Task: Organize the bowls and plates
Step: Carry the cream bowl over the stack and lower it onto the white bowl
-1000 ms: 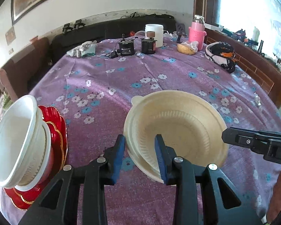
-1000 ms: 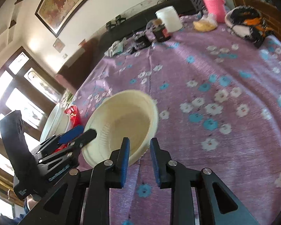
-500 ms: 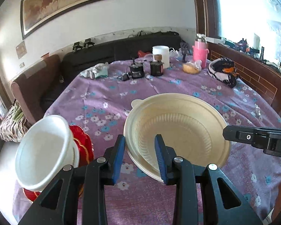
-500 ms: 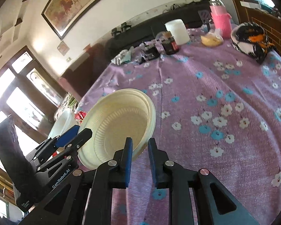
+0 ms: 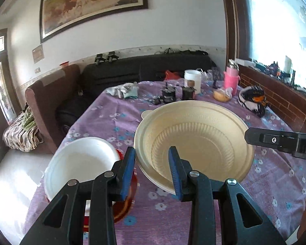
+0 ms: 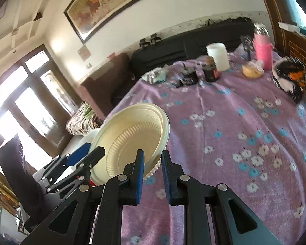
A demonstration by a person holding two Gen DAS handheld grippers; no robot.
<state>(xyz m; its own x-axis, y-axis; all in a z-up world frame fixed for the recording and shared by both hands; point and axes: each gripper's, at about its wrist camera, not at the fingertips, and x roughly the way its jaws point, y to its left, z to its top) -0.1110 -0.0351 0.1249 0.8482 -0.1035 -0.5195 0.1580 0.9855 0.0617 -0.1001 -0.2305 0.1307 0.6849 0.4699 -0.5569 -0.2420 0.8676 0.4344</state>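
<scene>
Both tongs are rising together since a second ago, carrying the cream bowl stack (image 5: pixel 193 140) up off the purple flowered bench (image 5: pixel 275 183) so that more of the wall and painting is showing behind it. The left tongs (image 5: pixel 152 169) are gripping the near rim of the stack, one blue pad inside and one outside, narrowly parted around the nested walls. The right tongs (image 6: pixel 152 172) are sitting nearly clenched at the stack's lower edge (image 6: pixel 132 138), and whether the pads are actually pinching the rim is hard to tell from its own camera; from the left view only a black finger tip is reaching the far rim. White bowls (image 5: pixel 81 163) are resting on red plates (image 5: pixel 124 204) at the bench's left edge, largely hidden behind the left tongs. Writing on the right tongs' body is getting cut off at the frame edge, unreadable. Jars and a pink flask (image 6: pixel 263 51) are standing far back.
</scene>
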